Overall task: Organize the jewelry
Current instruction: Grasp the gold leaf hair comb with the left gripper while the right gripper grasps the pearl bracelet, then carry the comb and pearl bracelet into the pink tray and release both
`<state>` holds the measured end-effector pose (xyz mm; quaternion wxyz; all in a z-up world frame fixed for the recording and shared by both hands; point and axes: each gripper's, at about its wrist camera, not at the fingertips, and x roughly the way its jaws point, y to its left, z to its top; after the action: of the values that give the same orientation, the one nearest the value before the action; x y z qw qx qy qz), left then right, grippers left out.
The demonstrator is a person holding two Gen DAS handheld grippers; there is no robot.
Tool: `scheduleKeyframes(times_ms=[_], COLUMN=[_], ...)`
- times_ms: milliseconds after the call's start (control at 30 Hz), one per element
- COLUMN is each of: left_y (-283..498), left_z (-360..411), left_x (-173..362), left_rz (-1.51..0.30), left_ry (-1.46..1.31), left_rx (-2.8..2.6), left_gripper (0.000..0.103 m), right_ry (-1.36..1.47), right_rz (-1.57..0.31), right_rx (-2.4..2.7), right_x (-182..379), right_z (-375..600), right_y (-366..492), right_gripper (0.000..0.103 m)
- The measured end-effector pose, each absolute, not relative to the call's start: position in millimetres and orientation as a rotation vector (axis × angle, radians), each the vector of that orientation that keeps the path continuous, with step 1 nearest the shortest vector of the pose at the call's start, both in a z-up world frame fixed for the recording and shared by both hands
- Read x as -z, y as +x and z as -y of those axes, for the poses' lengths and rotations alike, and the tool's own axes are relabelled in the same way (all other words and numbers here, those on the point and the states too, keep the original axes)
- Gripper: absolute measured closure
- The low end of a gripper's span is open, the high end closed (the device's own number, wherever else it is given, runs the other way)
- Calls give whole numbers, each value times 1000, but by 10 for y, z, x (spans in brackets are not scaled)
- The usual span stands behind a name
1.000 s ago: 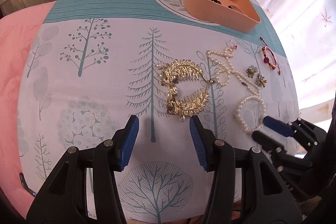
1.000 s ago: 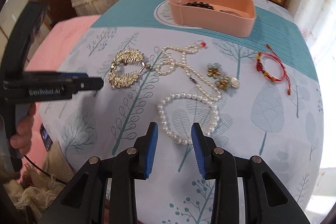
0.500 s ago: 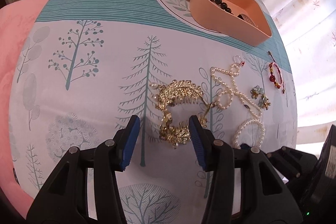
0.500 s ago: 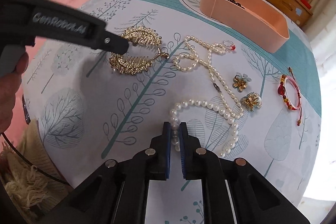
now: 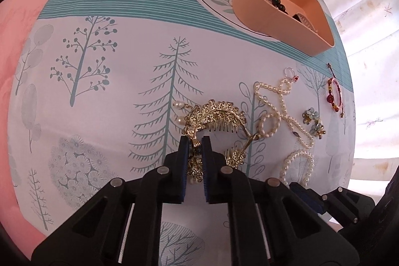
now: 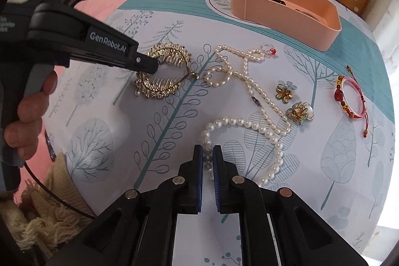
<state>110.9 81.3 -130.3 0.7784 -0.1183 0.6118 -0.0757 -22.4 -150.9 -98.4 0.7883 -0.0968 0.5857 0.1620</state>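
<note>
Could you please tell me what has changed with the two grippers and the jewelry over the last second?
Both grippers advanced and their jaws closed: the left gripper on the gold hair comb, the right gripper on the pearl bracelet. Both pieces still lie on the tablecloth. The pearl necklace, flower earrings, red bracelet and pink box stayed put.

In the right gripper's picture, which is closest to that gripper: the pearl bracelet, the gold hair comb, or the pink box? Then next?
1. Pearl bracelet: between the right gripper's pads.
2. Gold hair comb: left, mid-table.
3. Pink box: far back, right.
</note>
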Motion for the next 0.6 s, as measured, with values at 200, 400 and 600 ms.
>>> scheduleKeyframes(times_ms=[200, 400, 600], left_y=[1027, 967, 985], left_z=[-801, -762, -705], left_x=[1092, 710, 339], left_rz=[-1286, -1218, -1166], left_ry=[-247, -219, -165], left_rx=[193, 227, 264], left_gripper=[96, 96, 96], right_ry=[-116, -28, 55], right_rz=[-1230, -1158, -1075], right_rx=[-365, -380, -392], right_x=[757, 333, -143], right_z=[1674, 1829, 2013], right_y=[-228, -237, -123], right_gripper=[96, 96, 96])
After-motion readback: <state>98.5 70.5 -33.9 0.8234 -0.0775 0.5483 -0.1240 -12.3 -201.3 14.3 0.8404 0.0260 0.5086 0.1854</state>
